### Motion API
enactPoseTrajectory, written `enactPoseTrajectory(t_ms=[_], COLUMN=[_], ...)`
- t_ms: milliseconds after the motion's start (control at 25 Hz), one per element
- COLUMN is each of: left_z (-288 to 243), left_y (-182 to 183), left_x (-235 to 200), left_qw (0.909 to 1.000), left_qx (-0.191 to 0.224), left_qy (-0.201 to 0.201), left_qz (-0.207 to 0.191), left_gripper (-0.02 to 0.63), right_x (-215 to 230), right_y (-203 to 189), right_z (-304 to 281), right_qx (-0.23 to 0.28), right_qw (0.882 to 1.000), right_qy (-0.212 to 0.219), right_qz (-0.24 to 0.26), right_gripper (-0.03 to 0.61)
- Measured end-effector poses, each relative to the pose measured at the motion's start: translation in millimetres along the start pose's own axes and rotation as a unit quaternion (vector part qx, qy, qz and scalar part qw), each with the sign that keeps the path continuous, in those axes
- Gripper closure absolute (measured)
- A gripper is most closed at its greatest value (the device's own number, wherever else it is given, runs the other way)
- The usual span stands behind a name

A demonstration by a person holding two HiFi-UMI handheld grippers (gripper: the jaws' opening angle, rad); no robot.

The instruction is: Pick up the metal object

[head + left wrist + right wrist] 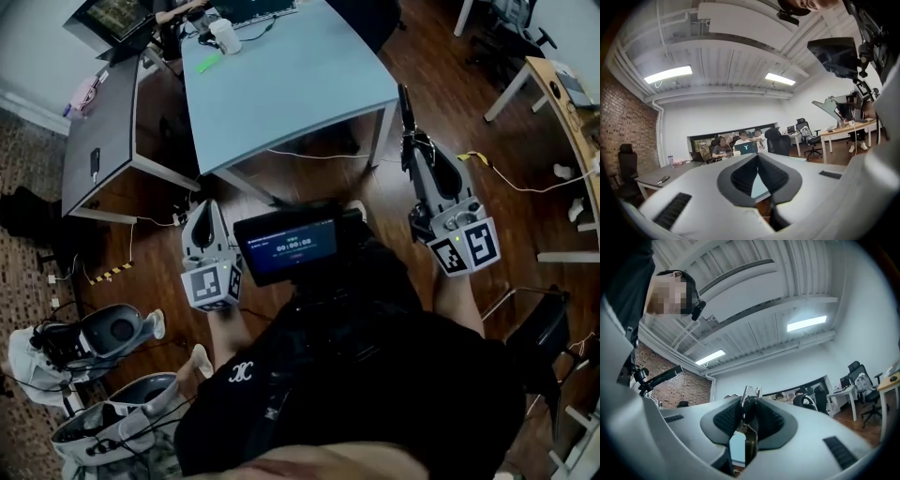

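The right gripper (749, 416) pinches the thin shiny metal object (749, 391), aloft beside the pale blue desk (291, 75)'s near right corner; the left gripper (757, 161) is pressed together, empty; best squeeze firmly, moving steadily

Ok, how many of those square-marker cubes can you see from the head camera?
2. The left cube sits just left of the screen; the right cube is further right and slightly higher. No others seem hidden.

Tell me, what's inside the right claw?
A thin metal object, pinched by the right claw between its black pads. Its shiny tip pokes out; the pads cover its middle.
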State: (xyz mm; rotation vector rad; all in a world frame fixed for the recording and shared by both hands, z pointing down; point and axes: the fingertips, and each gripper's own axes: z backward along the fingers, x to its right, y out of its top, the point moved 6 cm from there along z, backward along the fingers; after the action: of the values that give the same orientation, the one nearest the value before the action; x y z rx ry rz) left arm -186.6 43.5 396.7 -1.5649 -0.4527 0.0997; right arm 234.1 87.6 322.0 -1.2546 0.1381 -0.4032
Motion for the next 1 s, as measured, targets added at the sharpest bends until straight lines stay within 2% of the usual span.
enactPoseTrajectory(t_ms=[160, 280, 520, 840, 1000], left_z=[48, 58, 58, 45, 39], left_y=[6, 10, 20, 30, 46], left_x=[7, 6, 6, 19, 54], left_qw=[0.9999, 0.9998, 0.9995, 0.9987, 0.9990], left_qx=[0.011, 0.014, 0.025, 0.044, 0.039], left_qy=[-0.008, -0.009, -0.017, -0.026, -0.020], left_qz=[0.001, 0.015, 0.003, -0.007, -0.009], left_gripper=[0.617, 0.617, 0.617, 0.617, 0.617], right_x=[-29, -38, -50, -48, -14], right_y=[19, 25, 32, 30, 42], right_z=[43, 53, 55, 51, 62], right_qx=[-0.005, -0.004, 0.001, 0.010, 0.011], right_qw=[1.000, 1.000, 1.000, 0.999, 0.999], right_qy=[0.001, -0.003, 0.005, 0.016, 0.022], right_qz=[0.018, 0.014, 0.029, 0.037, 0.030], right_gripper=[0.520, 0.520, 0.520, 0.522, 0.522])
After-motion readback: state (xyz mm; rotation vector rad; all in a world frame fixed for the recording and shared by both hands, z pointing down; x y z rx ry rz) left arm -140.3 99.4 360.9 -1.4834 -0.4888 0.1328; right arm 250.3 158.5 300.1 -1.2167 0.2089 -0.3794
